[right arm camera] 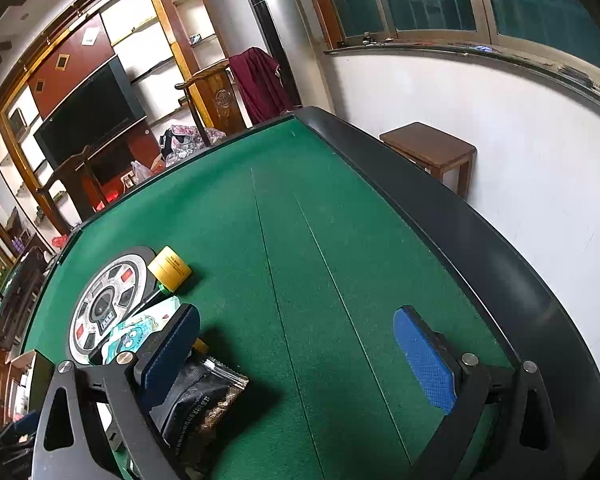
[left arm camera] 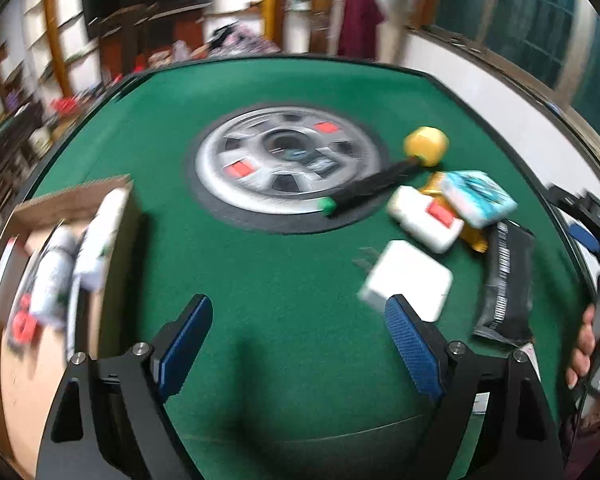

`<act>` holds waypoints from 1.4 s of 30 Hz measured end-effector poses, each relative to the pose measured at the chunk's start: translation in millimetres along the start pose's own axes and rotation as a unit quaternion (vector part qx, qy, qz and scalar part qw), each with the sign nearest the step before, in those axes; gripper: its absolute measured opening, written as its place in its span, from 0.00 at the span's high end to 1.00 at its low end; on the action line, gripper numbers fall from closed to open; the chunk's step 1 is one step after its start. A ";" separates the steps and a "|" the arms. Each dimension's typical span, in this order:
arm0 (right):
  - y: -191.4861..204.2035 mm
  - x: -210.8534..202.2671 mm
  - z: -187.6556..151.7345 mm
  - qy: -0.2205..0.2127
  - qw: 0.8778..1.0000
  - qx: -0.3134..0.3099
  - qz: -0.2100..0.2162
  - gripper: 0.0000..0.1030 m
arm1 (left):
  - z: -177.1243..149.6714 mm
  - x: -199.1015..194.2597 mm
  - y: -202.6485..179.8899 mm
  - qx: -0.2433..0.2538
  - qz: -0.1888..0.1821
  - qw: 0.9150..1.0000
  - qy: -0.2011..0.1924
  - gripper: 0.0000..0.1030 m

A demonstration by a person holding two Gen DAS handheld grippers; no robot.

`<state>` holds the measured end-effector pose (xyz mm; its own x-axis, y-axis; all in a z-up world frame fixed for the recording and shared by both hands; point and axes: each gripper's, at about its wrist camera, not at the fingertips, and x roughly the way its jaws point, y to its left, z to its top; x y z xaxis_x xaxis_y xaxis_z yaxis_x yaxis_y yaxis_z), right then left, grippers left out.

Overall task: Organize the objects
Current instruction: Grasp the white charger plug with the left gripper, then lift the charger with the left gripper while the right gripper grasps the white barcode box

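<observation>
A white block (left arm camera: 406, 280) lies on the green table (left arm camera: 284, 280) just ahead of the left gripper (left arm camera: 298, 344), touching its right-hand finger's tip; the fingers are spread, holding nothing. The right gripper (right arm camera: 296, 360) is likewise spread and empty, a black packet (right arm camera: 204, 404) beside its left-hand finger.

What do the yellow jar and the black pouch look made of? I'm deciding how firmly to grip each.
Yellow jar: probably hard plastic; smooth, slightly glossy, with a rigid round shape. Black pouch: likely thin plastic or foil film; shiny and crinkled, with a serrated sealed edge.
</observation>
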<state>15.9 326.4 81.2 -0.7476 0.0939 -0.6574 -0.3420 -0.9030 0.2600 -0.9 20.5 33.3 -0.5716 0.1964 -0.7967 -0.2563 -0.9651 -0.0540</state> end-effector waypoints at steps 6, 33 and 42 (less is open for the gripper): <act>-0.8 3.1 0.6 0.002 1.000 0.001 -0.010 0.03 | 3.5 23.0 -45.0 0.097 -0.022 0.995 -0.006 0.15; 7.0 10.6 -3.6 -0.002 0.998 -0.033 -0.048 0.02 | -22.3 -38.7 32.9 -0.076 -0.043 0.996 -0.014 0.33; 12.6 9.8 -6.5 -0.018 0.996 -0.060 -0.070 0.02 | -58.4 -97.4 66.8 -0.105 -0.033 0.992 -0.062 0.54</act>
<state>8.0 313.3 73.5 -0.7185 0.2358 -0.6544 -0.3757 -0.9233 0.0798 83.2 -73.2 72.1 -0.6533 0.2678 -0.7081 -0.1365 -0.9617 -0.2378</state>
